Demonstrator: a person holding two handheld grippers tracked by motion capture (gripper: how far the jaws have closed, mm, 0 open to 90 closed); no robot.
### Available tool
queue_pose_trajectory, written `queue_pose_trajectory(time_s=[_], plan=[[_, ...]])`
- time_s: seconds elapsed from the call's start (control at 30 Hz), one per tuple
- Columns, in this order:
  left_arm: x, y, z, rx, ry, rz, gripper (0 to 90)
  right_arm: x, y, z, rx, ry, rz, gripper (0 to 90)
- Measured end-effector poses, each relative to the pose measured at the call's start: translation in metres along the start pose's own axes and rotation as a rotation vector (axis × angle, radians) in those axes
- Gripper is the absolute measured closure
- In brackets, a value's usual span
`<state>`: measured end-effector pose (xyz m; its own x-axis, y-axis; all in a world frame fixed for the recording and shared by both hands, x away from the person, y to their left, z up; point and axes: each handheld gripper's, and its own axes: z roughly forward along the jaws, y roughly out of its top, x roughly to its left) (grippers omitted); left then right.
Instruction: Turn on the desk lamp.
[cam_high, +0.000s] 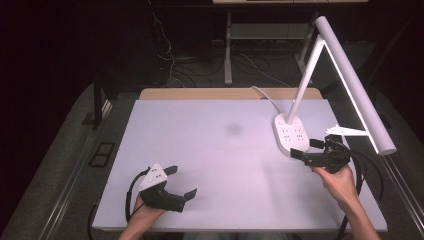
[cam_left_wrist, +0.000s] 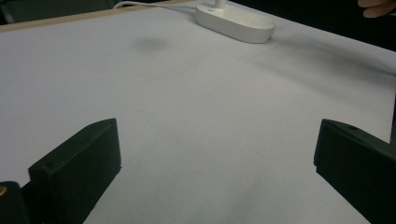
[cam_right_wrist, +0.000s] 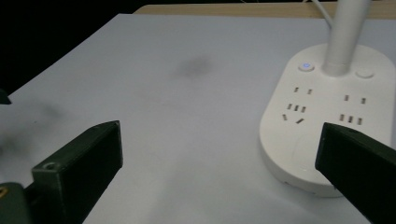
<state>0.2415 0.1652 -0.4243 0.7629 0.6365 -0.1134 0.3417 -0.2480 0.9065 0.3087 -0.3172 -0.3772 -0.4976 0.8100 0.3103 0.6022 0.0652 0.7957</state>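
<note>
Beside the white desk lamp's oval socket-studded base (cam_high: 290, 132), the right gripper (cam_high: 309, 149) hovers with jaws spread, empty, perhaps readying a press; the left gripper (cam_high: 181, 184), well away, also gapes empty over the pale table (cam_high: 225, 165).

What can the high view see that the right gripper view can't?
High view: the whole lamp, with its long white head on a slanted arm, plus both hands, the left gripper, the right gripper, and the dark floor with cables.

Right gripper view: close-up detail of the lamp base, namely its socket holes, a small lit blue button and a second round button.

Both: the white table, the dark smudge on it, the base and the lamp's stem.
</note>
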Motion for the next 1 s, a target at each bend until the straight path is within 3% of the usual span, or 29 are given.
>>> queue_pose_trajectory(time_s=[0.3, 0.8, 1.0], plan=[[0.0, 0.0, 0.0, 0.003, 0.0, 0.002, 0.0, 0.018, -0.019, 0.0, 0.006, 0.08, -0.037, 0.1], [0.0, 0.0, 0.001, 0.006, 0.0, 0.004, 0.0, 0.035, -0.05, 0.004, 0.014, 0.146, -0.067, 0.2], [0.0, 0.0, 0.0, 0.005, 0.0, 0.001, 0.0, 0.039, -0.062, 0.004, 0.036, 0.148, -0.083, 0.2]])
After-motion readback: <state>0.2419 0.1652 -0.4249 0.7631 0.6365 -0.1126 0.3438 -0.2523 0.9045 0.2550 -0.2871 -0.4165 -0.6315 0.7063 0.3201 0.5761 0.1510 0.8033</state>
